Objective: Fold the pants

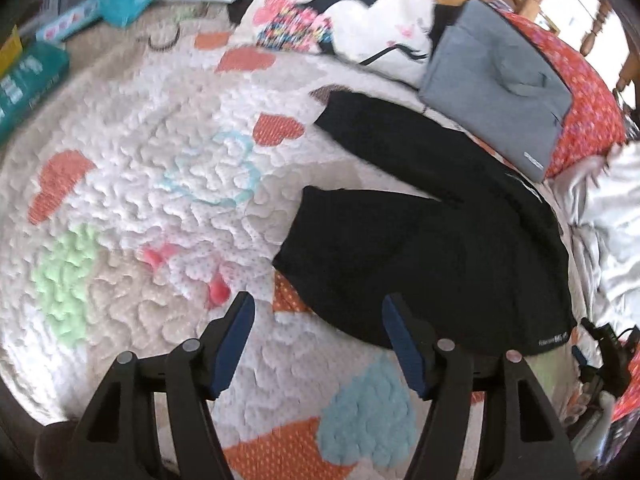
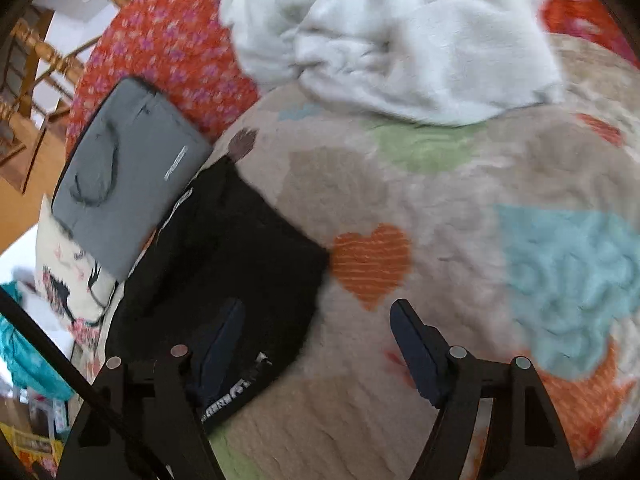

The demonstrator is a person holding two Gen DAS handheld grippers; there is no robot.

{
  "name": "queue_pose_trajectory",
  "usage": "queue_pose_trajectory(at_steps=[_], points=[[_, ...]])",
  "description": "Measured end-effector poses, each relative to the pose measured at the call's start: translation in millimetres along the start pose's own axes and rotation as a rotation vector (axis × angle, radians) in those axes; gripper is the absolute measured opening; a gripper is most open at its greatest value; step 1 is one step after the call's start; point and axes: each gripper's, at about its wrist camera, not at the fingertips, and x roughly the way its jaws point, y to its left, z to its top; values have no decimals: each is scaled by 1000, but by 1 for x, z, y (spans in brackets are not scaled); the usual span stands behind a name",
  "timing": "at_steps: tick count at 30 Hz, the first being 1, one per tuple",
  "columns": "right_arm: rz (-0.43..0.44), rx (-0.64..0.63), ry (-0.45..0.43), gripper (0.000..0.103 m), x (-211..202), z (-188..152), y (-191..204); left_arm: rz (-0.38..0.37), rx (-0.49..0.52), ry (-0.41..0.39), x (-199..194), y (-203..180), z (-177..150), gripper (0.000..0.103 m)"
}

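Black pants (image 1: pixel 420 248) lie on a quilt with hearts (image 1: pixel 140 140), one leg stretched toward the far side and the other doubled back toward me. My left gripper (image 1: pixel 318 320) hovers at their near left edge, open, with only quilt and the hem's corner showing between its blue pads. In the right wrist view the pants (image 2: pixel 224 248) lie at the left, a printed band at their near edge. My right gripper (image 2: pixel 318 328) is open; its left finger (image 2: pixel 224 332) hangs over the black cloth and its right finger over the quilt (image 2: pixel 440 184). Neither pad presses on the cloth.
A grey laptop sleeve (image 1: pixel 500 88) (image 2: pixel 124 184) lies against the pants' far edge. A printed pillow (image 1: pixel 340 12) sits behind it. A crumpled white blanket (image 2: pixel 392 32) and red flowered fabric (image 2: pixel 160 40) bound the far side. Boxes (image 1: pixel 28 76) crowd the left; a wooden chair (image 2: pixel 32 60) stands beyond.
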Motion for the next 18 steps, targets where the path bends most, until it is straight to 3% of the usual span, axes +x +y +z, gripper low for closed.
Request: queue_pose_trajectory(at_steps=[3, 4, 5, 6, 7, 8, 9, 10, 15, 16, 18], points=[[-41, -61, 29, 80, 18, 6, 15, -44, -43, 52, 26, 7, 8, 66], [-59, -74, 32, 72, 22, 7, 20, -53, -50, 69, 33, 8, 11, 66], [-64, -77, 42, 42, 25, 8, 23, -64, -49, 82, 40, 6, 12, 66], [-64, -68, 65, 28, 27, 9, 24, -62, -37, 97, 48, 3, 13, 66], [-68, -47, 80, 23, 26, 9, 23, -40, -22, 103, 52, 0, 13, 62], [-51, -30, 78, 20, 22, 8, 21, 0, -4, 99, 54, -5, 14, 55], [-38, -22, 74, 19, 17, 8, 20, 24, 4, 101, 55, -7, 16, 27], [-38, -23, 65, 18, 10, 7, 19, 37, 4, 116, 57, -8, 19, 12], [-40, -15, 45, 15, -24, 4, 9, 9, -95, 142, 51, 9, 24, 13], [-65, -5, 38, 1, -31, 2, 3, 7, -103, 141, 49, 13, 22, 13], [-109, 2, 10, 1, -45, 1, -11, -12, -118, 155, 48, 20, 19, 16]])
